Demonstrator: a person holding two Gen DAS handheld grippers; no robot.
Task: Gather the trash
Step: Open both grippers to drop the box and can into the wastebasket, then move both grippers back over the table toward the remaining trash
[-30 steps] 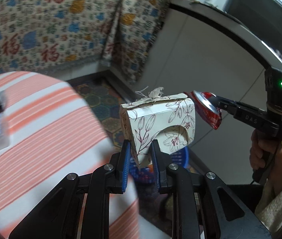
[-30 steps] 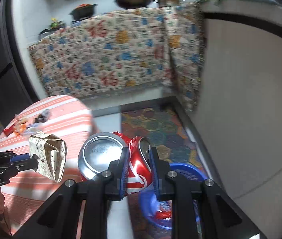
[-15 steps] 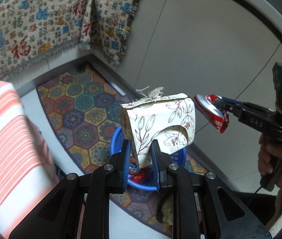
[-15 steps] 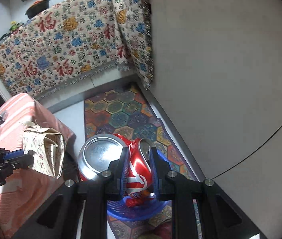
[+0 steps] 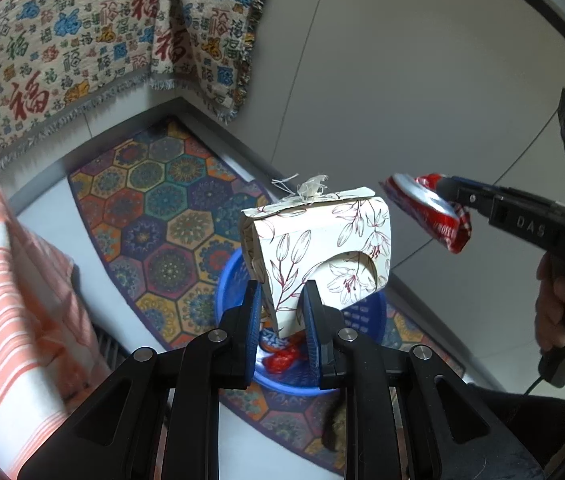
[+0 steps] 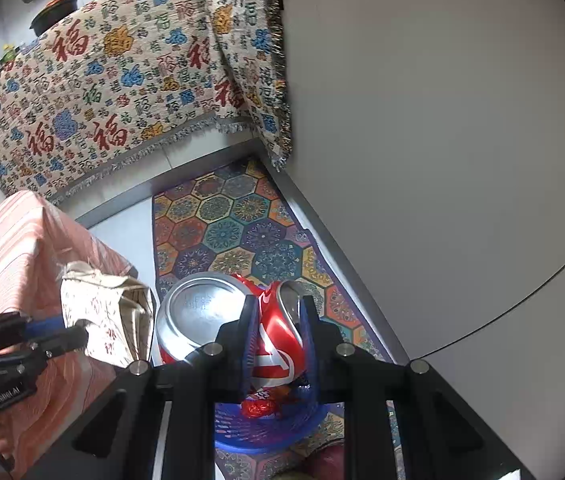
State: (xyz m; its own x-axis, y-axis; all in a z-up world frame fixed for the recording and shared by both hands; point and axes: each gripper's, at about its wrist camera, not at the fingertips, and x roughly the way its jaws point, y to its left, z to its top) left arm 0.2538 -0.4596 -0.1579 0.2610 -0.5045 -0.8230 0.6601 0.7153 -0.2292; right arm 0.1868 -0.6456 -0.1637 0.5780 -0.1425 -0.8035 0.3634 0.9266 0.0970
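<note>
We hold a floral paper box (image 5: 318, 248) clamped in our left gripper (image 5: 280, 320) and a crushed red can (image 6: 258, 328) pinched in our right gripper (image 6: 278, 344), both above the blue basket (image 5: 230, 292) on the patterned rug (image 5: 162, 216).

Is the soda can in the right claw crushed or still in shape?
Crushed. The red can is dented and folded where the right claw pinches it; its silver end stays round.

Readable text on grippers and hanging cloth

"DAS" stands on the right gripper (image 5: 440, 194); "GenRobot.AI" marks the left gripper (image 6: 82, 334); the patterned cloth (image 6: 122, 92) repeats the red character "福". Can lettering is unreadable.
</note>
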